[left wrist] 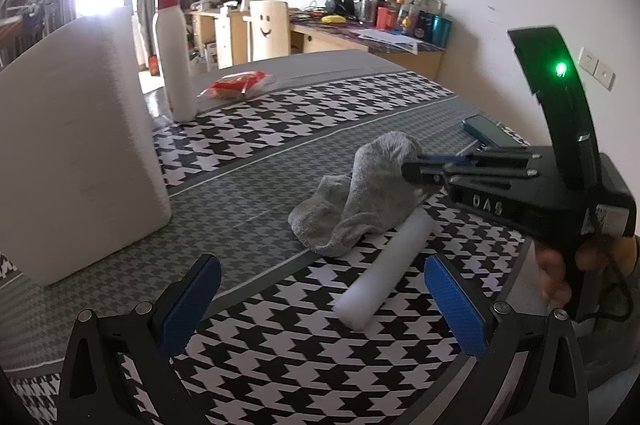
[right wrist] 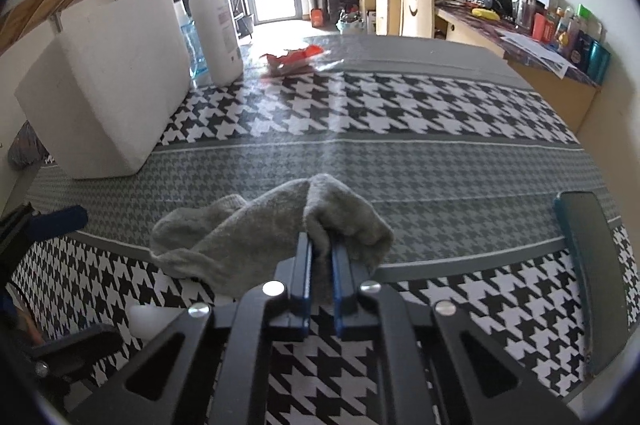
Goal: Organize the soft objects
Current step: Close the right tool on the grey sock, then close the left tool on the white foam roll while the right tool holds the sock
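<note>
Grey knit: the grey sock (right wrist: 280,225) is seen nearest to the right gripper (right wrist: 320,245), crumpled on the houndstooth cloth (right wrist: 400,113), with one fold raised between the blue pads (right wrist: 305,265).
Right tongs: they are closed together on that raised fold of the sock; the pinch is taken at one end only, and the rest of the sock is left lying on the cloth.
Left tongs: the left gripper (left wrist: 320,309) is held with its fingers wide apart and nothing is between them; it hangs above the cloth, near the lower end of the foam roll.
Foam roll: the white foam cylinder (left wrist: 384,269) is lying on the cloth, just beside the sock, and its far end is touched or partly covered by the sock's edge.
Step in hand: it is judged that the sock is being picked up, so that it can be put with the other soft things.
Good practice: the lift should be made slowly and straight up, so that the thin fold is not slipped from the pads and the roll is not dragged along by the hanging part.
Foam block: the large white foam block (right wrist: 116,85) is stood farther away on the left side, well apart from the sock.
Farther things: the white pump bottle (right wrist: 214,17) is placed just behind the block, and the red wrapper (right wrist: 292,57) is lying beyond it.
Right edge: a dark phone-like object (left wrist: 486,131) is seen on the cloth; what it is exactly cannot be told.
</note>
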### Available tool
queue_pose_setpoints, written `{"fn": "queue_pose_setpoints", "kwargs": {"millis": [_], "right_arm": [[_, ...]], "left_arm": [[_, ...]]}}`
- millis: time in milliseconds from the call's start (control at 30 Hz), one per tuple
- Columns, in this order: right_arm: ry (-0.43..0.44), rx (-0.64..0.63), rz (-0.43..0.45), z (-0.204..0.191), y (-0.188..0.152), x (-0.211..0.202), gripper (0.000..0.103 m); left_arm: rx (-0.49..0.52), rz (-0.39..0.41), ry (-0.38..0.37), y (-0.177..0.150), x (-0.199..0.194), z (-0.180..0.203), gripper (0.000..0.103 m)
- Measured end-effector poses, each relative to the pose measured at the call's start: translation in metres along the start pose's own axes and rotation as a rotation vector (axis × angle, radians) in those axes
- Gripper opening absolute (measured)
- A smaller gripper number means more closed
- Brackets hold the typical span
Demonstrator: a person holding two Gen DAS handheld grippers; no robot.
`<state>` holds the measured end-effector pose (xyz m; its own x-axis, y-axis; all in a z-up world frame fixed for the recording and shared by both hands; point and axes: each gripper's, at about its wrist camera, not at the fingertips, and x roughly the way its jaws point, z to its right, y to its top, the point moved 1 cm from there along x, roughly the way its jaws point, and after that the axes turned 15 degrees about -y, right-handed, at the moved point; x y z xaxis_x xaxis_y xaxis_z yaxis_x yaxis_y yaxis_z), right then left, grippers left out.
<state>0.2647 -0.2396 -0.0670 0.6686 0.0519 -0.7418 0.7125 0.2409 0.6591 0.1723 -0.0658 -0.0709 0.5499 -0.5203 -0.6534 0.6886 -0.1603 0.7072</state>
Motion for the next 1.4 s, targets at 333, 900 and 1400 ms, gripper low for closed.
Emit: {"fn": "queue_pose_setpoints", "kwargs": {"millis": [333,900,1400], "right_arm": [[-0.081,0.064,0.000,0.033,0.001,-0.006,0.012],[-0.070,0.092,-0.005,0.041,-0.007,-0.008,0.058],[-0.064,0.088,-0.006,0.039,-0.011,-0.010,0.059]], "left_arm": [[0.053,-0.060,-0.035,-0.006,0.011,0.014,0.089],[0.100,-0.156,-0.084,-0.014,0.029,0.026,0.050],[0.153,-0.168,-0.056,-0.012,0.031,0.024,0.021]]}}
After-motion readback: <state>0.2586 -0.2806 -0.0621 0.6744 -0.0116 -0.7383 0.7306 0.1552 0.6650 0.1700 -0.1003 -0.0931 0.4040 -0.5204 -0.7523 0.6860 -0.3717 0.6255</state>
